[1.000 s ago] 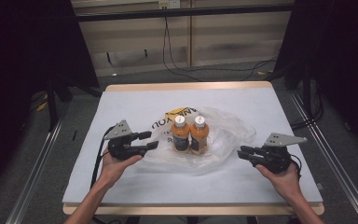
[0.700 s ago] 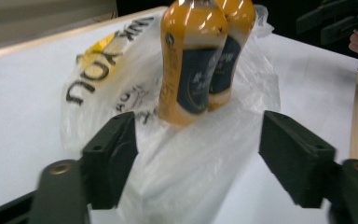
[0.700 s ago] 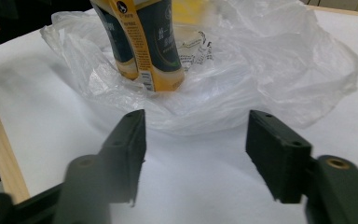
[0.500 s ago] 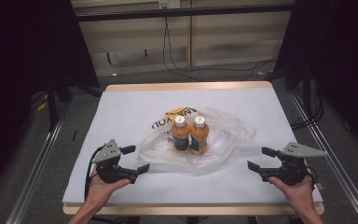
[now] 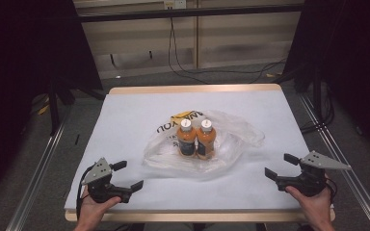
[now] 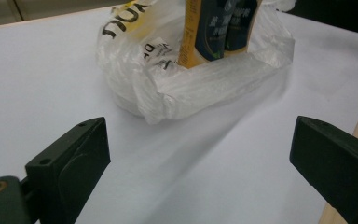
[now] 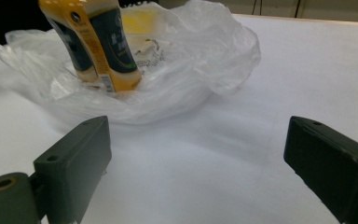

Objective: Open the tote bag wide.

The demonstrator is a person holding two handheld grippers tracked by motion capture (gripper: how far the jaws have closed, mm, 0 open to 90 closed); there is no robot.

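Two orange bottles (image 5: 196,138) with white caps stand upright side by side inside a crumpled clear plastic bag (image 5: 231,144) with yellow print at the table's middle. My left gripper (image 5: 129,174) is near the front left corner, well short of the bag. It is open, its jaws have just been opening, and nothing is between them. My right gripper (image 5: 279,166) sits near the front right edge, also open after just opening, with nothing between its jaws. The left gripper (image 6: 200,154) looks at the bag (image 6: 191,88) and bottles (image 6: 214,32). The right gripper (image 7: 198,154) faces the bottles (image 7: 98,46) and bag (image 7: 205,60).
A white sheet covers the table (image 5: 135,120), which has a wooden rim (image 5: 192,89). Metal rails (image 5: 38,173) run along both sides. Cables (image 5: 183,67) lie on the floor beyond the far edge.
Both grippers have drawn back from the bag's sides toward the near edge and outward. Their jaws stand wider apart than one second ago. The bag and bottles have stayed put.
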